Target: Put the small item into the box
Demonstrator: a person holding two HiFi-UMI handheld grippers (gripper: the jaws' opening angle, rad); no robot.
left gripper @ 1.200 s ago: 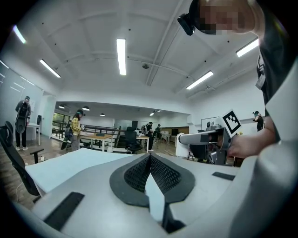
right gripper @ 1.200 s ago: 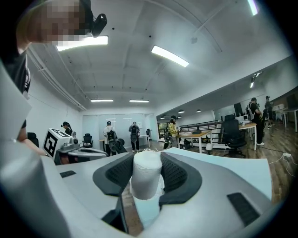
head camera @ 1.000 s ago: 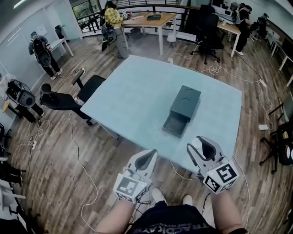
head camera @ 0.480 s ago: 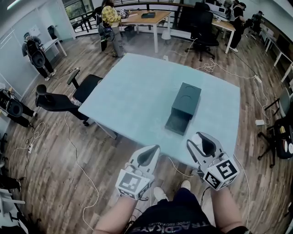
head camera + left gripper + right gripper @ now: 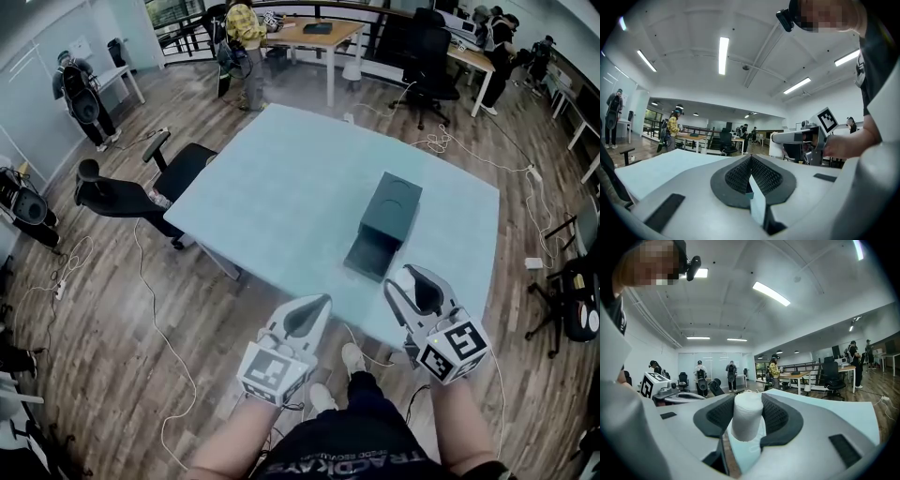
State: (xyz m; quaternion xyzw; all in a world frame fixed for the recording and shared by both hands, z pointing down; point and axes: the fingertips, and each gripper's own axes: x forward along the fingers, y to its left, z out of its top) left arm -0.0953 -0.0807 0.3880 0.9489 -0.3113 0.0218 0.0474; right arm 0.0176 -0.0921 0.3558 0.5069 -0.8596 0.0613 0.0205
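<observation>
A dark box [image 5: 392, 214] lies on the pale blue table [image 5: 281, 187], right of the middle, with its drawer [image 5: 367, 259] pulled out toward me. My right gripper [image 5: 416, 287] hangs over the table's near edge, just short of the drawer. In the right gripper view it [image 5: 748, 403] is shut on a small white roll [image 5: 746, 422] that stands upright between the dark pads. My left gripper [image 5: 306, 315] hovers off the table's near edge, over the floor. Its jaws [image 5: 751, 165] are shut, with nothing between them.
A black office chair [image 5: 131, 199] stands at the table's left side. Cables [image 5: 159, 309] trail over the wooden floor on both sides. More desks, chairs and several people are at the far end of the room.
The head view has shifted a little, so the table and box sit slightly further right. Both grippers keep their pose, and the right one still holds the white roll.
</observation>
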